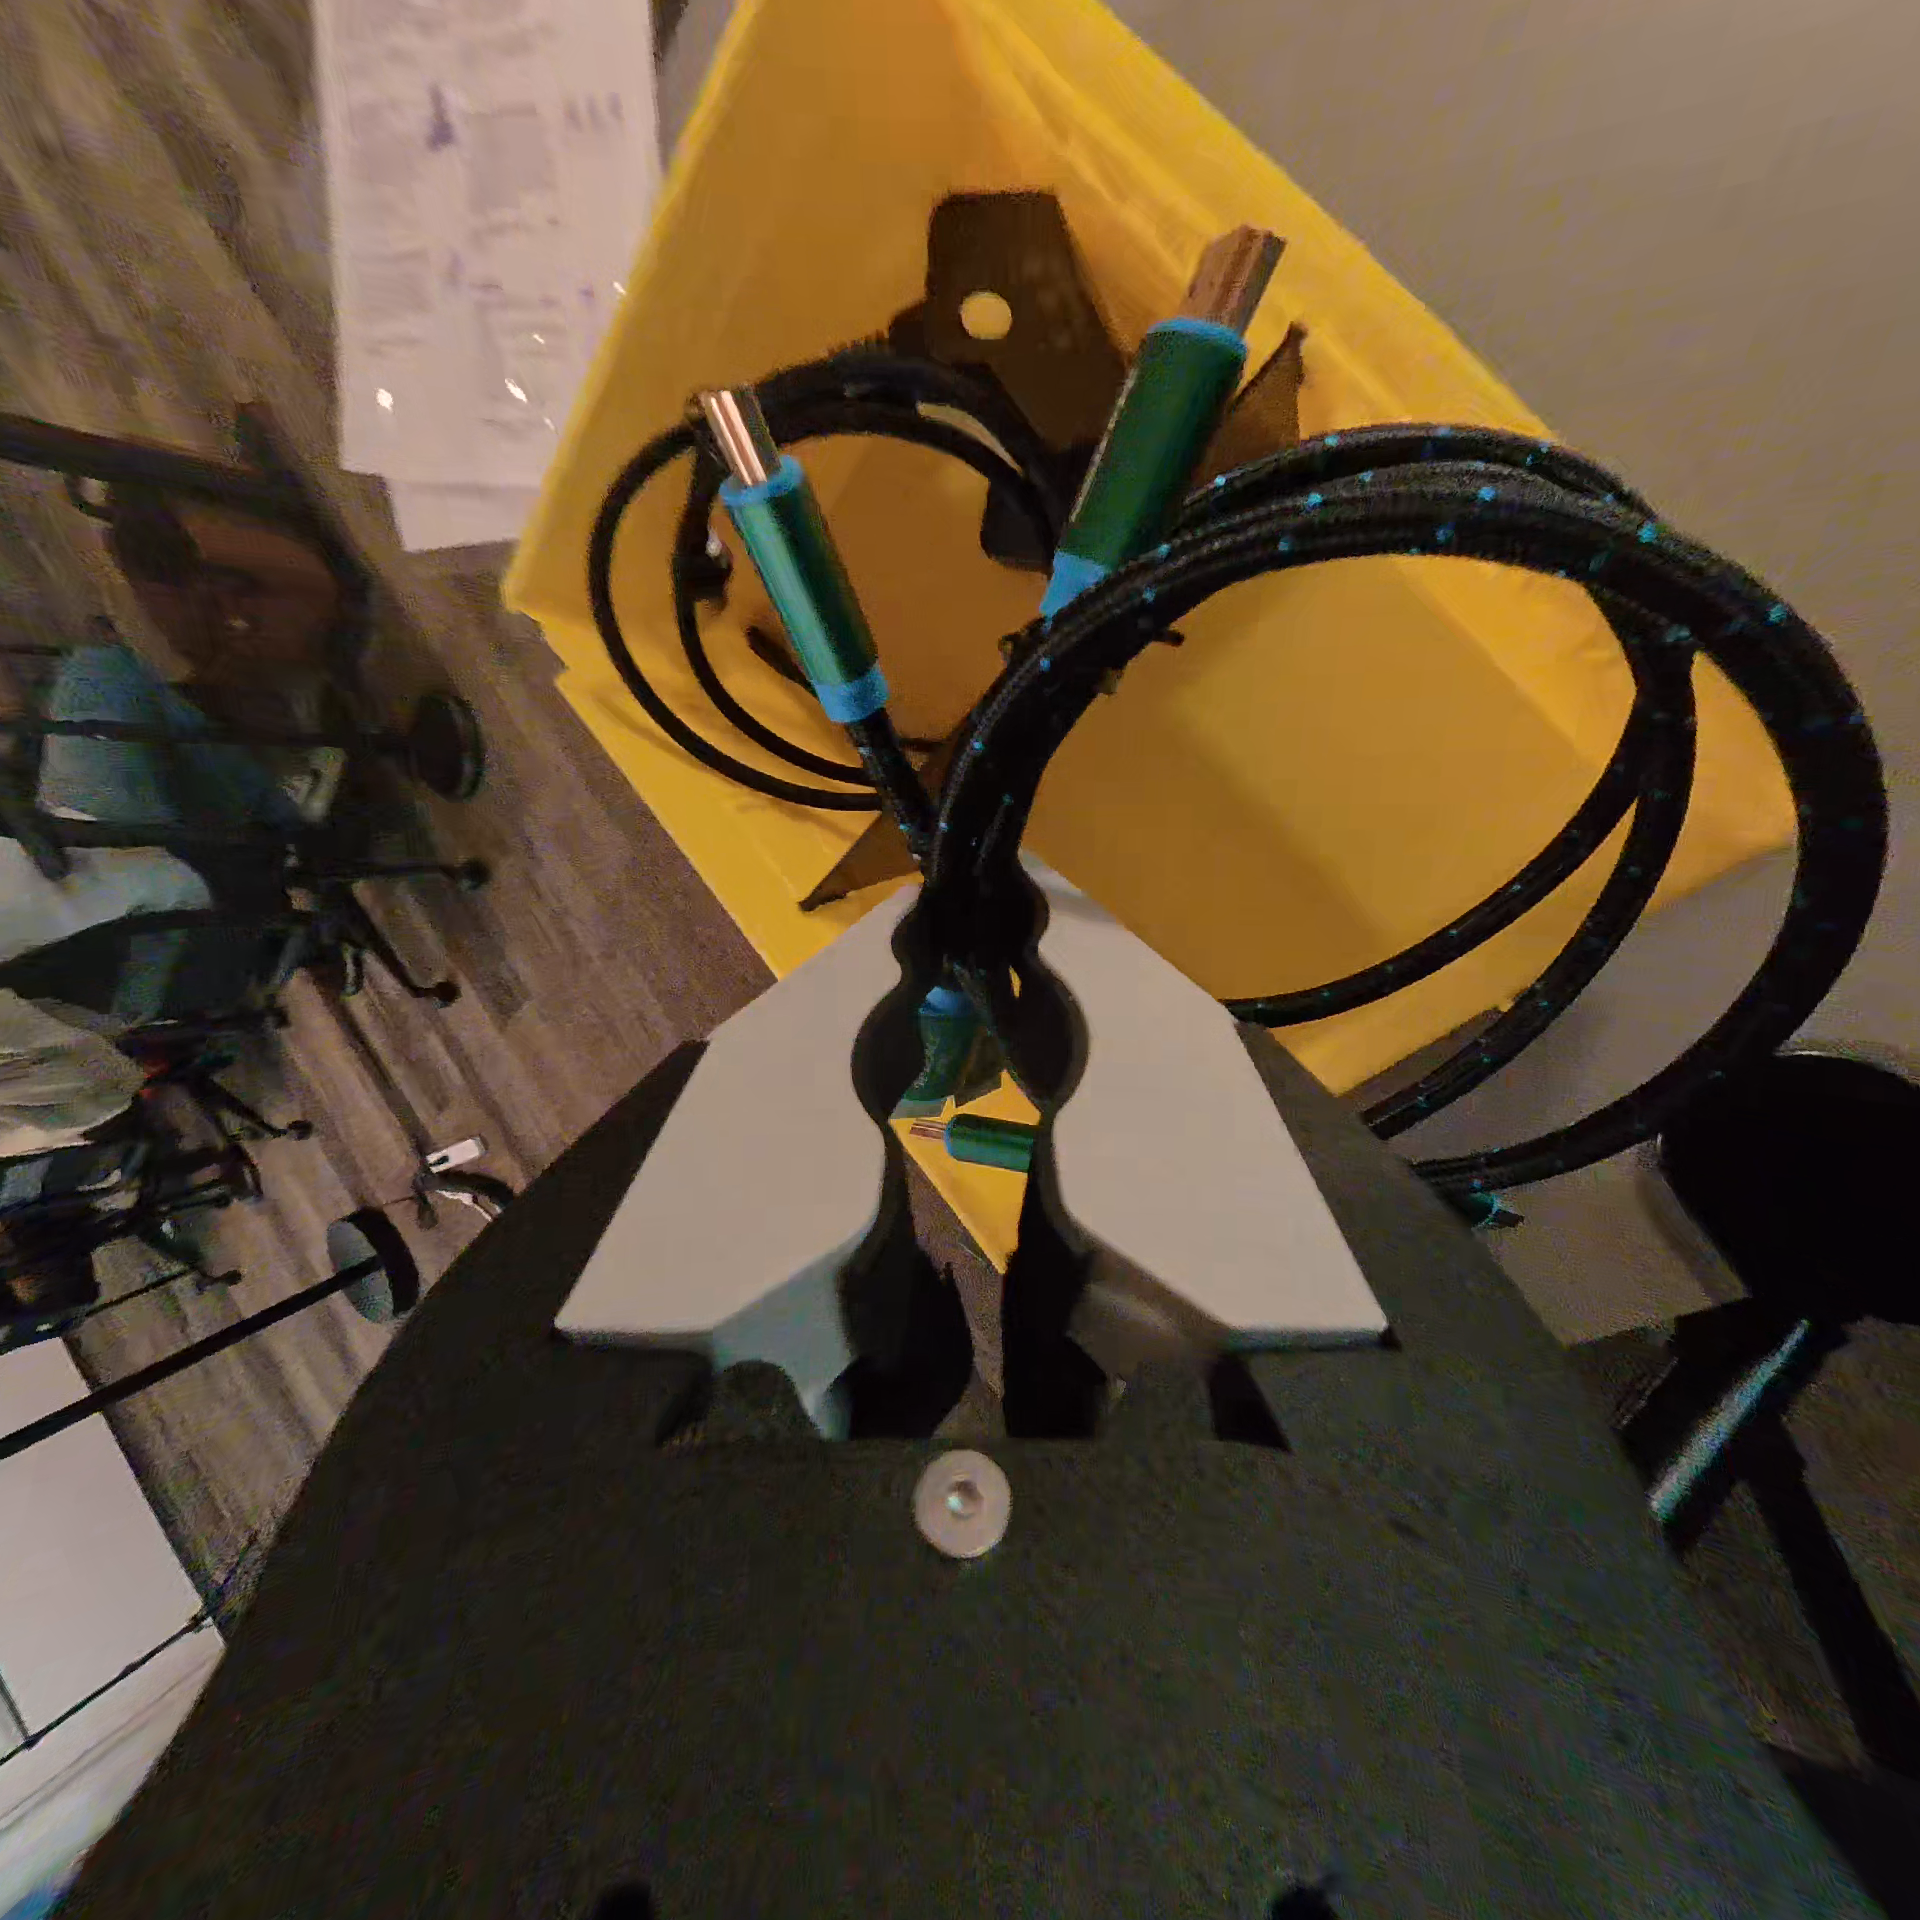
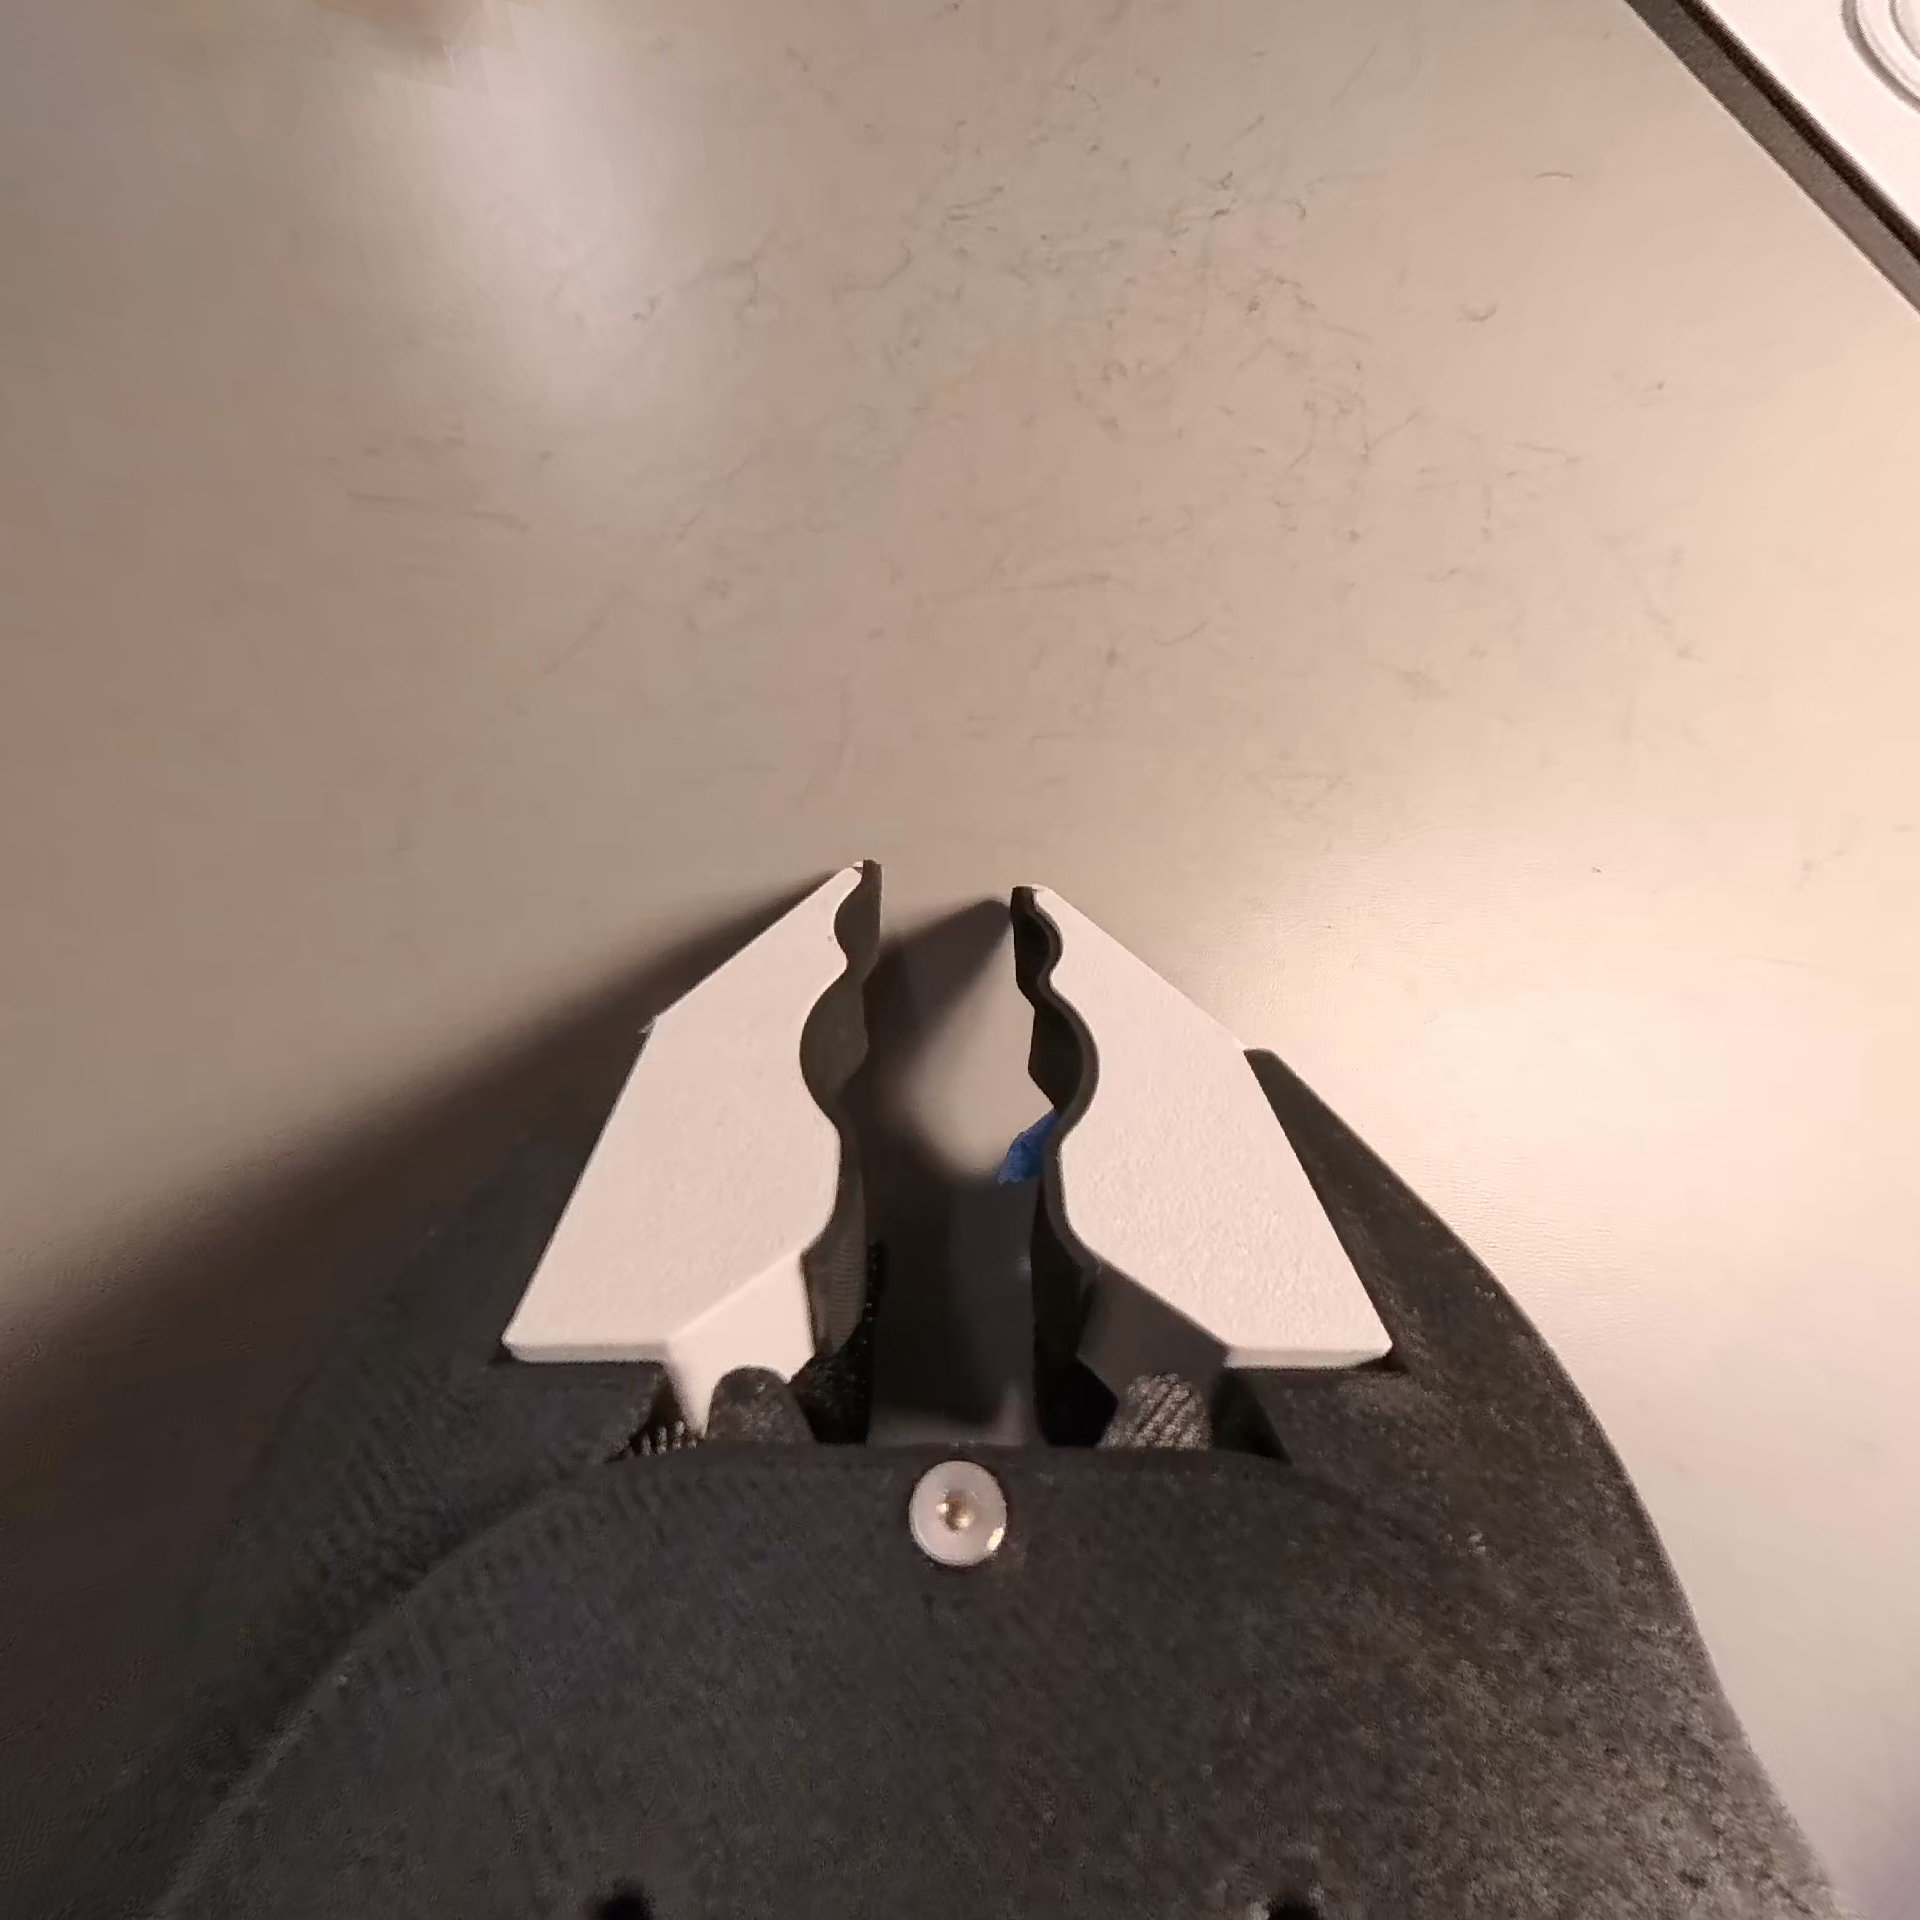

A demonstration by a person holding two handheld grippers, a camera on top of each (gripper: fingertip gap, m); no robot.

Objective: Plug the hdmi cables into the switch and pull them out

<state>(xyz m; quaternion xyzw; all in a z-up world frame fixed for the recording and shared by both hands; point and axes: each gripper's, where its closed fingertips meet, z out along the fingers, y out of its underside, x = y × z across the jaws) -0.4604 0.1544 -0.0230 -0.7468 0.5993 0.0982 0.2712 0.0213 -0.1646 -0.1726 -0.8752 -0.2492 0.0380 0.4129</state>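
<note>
Left gripper (image 1: 968, 914) clenched on coiled black braided HDMI cables (image 1: 1455, 748), green-sleeved plugs (image 1: 805, 587) sticking up ahead of its fingertips over a yellow bin (image 1: 1299, 831); right gripper (image 2: 945, 883) released, empty, above beige tabletop (image 2: 935, 416).

Blurred chairs (image 1: 208, 831); gripped cable (image 1: 1455, 582) partly hidden

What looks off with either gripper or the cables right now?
The left gripper is shut on a whole coiled bundle of braided HDMI cables, not one plug; two green connectors stick up loose over the yellow bin. A blue scrap clings inside the open, empty right gripper.
</note>
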